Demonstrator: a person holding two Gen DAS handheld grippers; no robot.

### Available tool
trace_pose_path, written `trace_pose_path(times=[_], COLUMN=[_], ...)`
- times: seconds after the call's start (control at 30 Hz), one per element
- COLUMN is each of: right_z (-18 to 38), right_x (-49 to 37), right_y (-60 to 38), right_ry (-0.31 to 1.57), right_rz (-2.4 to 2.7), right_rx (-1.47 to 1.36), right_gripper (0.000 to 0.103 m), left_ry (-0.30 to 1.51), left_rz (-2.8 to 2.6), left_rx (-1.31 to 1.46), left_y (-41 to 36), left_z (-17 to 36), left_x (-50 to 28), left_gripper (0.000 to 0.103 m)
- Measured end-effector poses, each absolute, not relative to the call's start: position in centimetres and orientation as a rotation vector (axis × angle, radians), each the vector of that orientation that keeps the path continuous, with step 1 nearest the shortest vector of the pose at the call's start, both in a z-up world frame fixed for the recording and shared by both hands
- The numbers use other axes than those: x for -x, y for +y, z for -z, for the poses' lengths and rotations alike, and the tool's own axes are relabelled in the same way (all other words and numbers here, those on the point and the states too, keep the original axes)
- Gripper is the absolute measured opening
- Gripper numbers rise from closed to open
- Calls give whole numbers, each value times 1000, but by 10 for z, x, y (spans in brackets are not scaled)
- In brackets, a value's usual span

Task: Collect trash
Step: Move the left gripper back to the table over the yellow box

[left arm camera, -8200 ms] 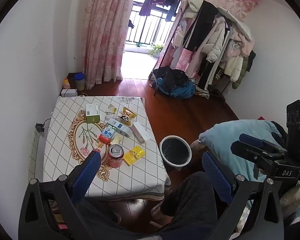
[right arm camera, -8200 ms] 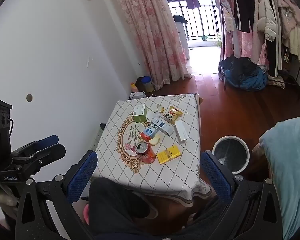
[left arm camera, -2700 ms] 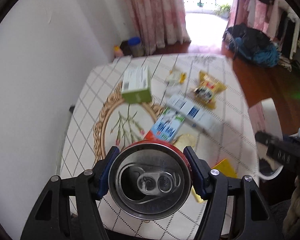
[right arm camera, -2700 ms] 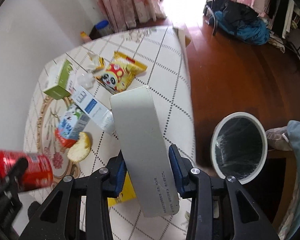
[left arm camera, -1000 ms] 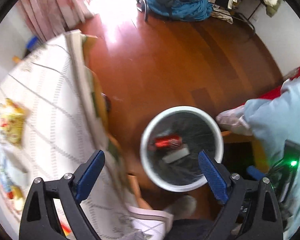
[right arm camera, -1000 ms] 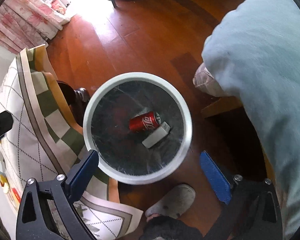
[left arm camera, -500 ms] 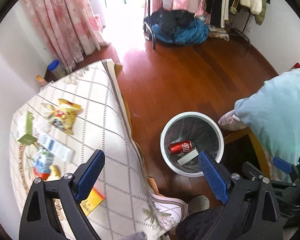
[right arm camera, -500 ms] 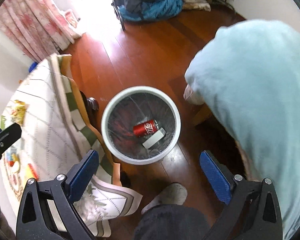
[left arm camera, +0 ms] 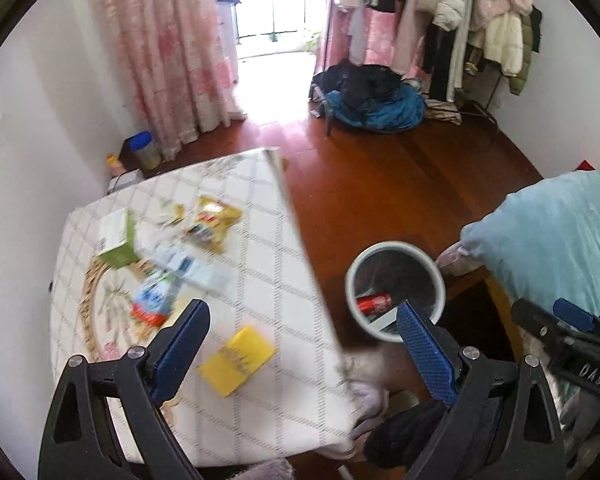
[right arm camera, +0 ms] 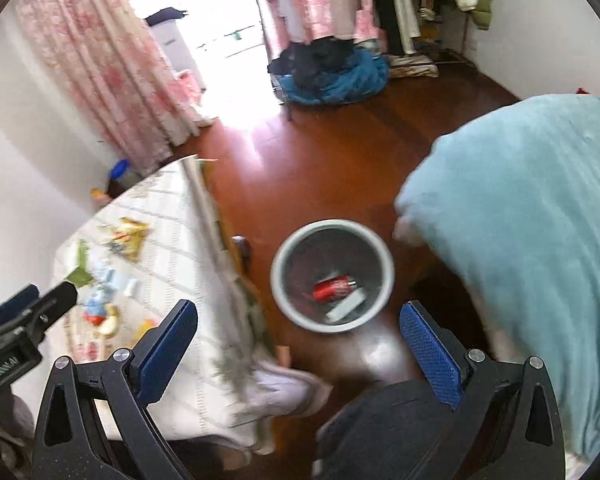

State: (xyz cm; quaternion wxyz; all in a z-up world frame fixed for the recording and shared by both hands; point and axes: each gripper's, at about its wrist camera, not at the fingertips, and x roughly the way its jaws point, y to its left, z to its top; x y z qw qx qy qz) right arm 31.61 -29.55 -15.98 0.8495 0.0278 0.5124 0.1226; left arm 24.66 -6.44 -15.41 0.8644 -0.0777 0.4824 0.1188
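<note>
Below you, at nine o'clock: a table [left arm camera: 260, 264] under a white lattice-print cloth, on glossy red-brown wood flooring. On it, blurred: a yellow box [left arm camera: 236, 362], a green-and-white carton [left arm camera: 116, 242], a yellow snack bag [left arm camera: 214, 220]; any print is unreadable. At three o'clock, a round white bin [right arm camera: 332, 276] with a dark liner contains a red can [right arm camera: 332, 289] and a flat white box [right arm camera: 346, 306]. Your left gripper [left arm camera: 304, 354] and right gripper [right arm camera: 298, 354] both stand wide apart, holding nothing. Pink floral curtains hang at twelve.

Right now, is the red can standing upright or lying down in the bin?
Lying down: the red can rests on its side inside the bin.
</note>
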Motion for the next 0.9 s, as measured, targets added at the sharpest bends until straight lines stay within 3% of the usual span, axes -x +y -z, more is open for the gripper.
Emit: trace_pose_path(times=[0.1, 0.37, 0.63, 0.67, 0.73, 0.77, 0.9], right_z=[172, 277, 340, 343, 346, 346, 343], right_x=[-307, -304, -319, -322, -326, -329, -336], right_y=[-267, -194, -182, -183, -184, -185, -185], right_ry=[1114, 1313, 1423, 1428, 1435, 1437, 1434], right_rz=[-318, -367, -293, -286, -278, -275, -274], right_rx=[-65, -46, 10, 19, 29, 31, 42], right_gripper=[102, 102, 102, 102, 102, 102, 102], left_ry=[1064, 1334, 1475, 1485, 1496, 1490, 1472], left_rz=[-298, -237, -74, -66, -35, -30, -53], left_rx=[135, -16, -110, -101, -36, -7, 30], left_y=[-37, -5, -7, -5, 2, 2, 6], left_z=[180, 307, 372, 375, 382, 380, 379], left_x=[-230, -234, -272, -274, -276, -274, -265], left_gripper=[95, 95, 94, 90, 68, 64, 63])
